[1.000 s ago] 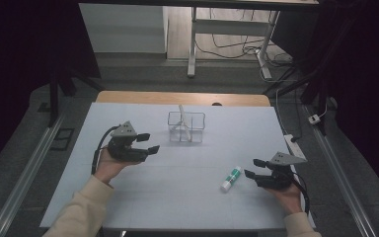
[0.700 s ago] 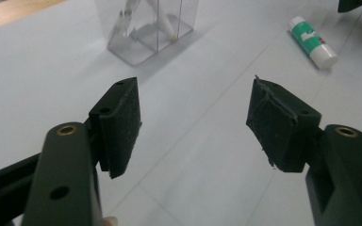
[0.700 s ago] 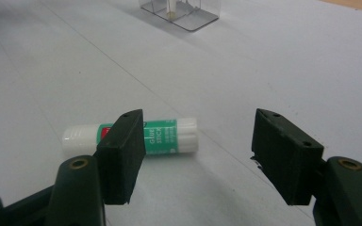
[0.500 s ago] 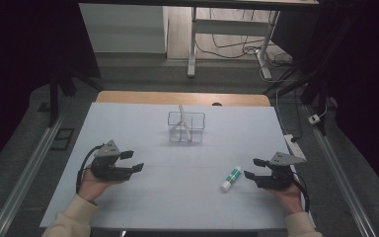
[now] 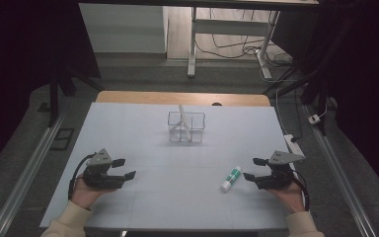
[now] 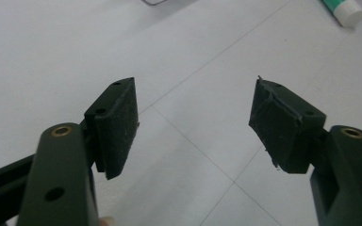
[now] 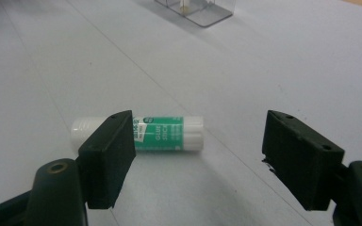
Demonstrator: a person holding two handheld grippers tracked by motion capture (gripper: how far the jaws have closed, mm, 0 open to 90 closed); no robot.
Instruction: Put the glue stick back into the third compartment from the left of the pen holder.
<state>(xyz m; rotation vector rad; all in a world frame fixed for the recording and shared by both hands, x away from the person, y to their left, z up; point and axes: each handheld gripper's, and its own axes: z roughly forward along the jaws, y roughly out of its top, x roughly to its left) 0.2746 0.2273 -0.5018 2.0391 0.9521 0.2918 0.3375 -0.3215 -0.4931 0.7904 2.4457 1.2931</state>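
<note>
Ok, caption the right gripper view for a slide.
Open right tongs face a green-and-white glue stick lying on the white table.

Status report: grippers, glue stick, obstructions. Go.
Left gripper open, empty. Right gripper open, jaws just widened, nothing between. Glue stick lying flat beside it, untouched. Clear organizer far back; path free.

A small cylindrical glue stick with a green label and white plastic ends lies flat on its side on the pale blue-grey table, capped and whole. It rests at the near right, well apart from the middle. In the right gripper view it lies crosswise, its printed label readable and its white cap to the left.
</note>
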